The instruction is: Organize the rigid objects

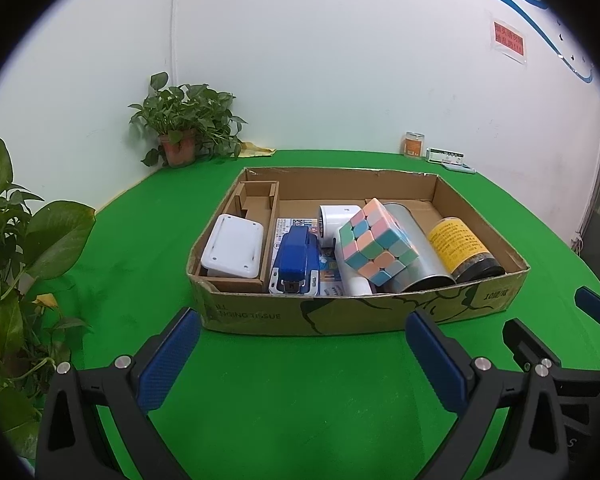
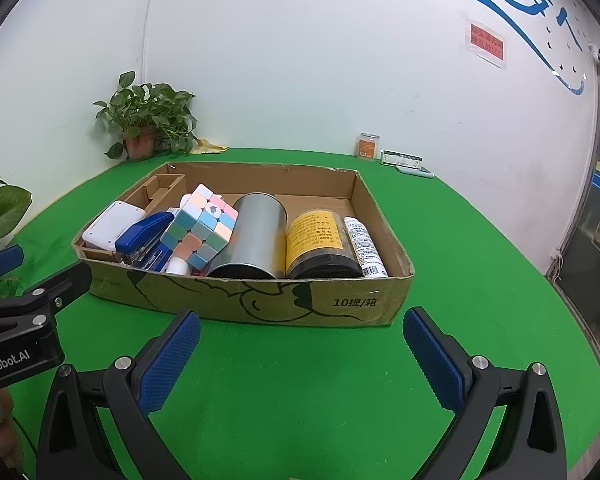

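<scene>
The cube (image 1: 378, 241), stapler (image 1: 295, 258), metal can (image 2: 252, 237) and jar (image 2: 318, 243) all lie inside the cardboard box (image 2: 260, 300), so the sorting looks nearly finished, while both the left hand-held gripper (image 1: 302, 342) and right hand-held gripper (image 2: 302, 340) hover spread apart and empty just before it, over bare green surface (image 2: 300, 400).

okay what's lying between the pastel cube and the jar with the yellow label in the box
A silver metal can on its side, between the cube and the yellow-label jar, clearest in the right wrist view.

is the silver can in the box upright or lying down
Lying down: the silver can rests on its side in the cardboard box, round end facing the camera.
</scene>
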A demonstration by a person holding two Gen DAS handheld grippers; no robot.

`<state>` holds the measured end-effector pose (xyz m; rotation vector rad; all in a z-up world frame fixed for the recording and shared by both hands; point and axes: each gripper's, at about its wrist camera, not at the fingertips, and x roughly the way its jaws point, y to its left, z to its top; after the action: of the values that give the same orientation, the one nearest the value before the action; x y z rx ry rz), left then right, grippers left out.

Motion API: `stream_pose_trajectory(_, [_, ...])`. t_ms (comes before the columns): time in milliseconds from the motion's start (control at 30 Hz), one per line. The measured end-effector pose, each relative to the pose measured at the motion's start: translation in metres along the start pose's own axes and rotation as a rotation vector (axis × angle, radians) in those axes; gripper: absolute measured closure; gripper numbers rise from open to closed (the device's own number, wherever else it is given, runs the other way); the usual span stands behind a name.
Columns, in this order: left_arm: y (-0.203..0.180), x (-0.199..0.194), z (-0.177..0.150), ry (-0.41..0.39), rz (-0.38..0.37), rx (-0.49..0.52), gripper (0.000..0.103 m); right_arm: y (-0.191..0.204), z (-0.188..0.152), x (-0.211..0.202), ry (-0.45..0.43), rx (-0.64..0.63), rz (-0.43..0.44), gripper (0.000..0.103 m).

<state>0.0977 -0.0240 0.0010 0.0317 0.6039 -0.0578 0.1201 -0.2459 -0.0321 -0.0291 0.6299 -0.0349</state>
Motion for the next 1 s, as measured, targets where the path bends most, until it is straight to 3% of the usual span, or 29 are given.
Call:
stream_pose_trajectory(733, [0.014, 0.01, 0.002, 0.021, 0.017, -0.016, 0.001, 0.001, 0.0, 0.01, 0.028, 0.007, 0.004, 0.001])
stream_pose_trajectory(1000, [0.012, 0.022, 0.0, 0.038, 0.008, 0.022, 0.001, 0.001, -0.002, 0.017, 0.037, 0.017, 0.003, 0.001])
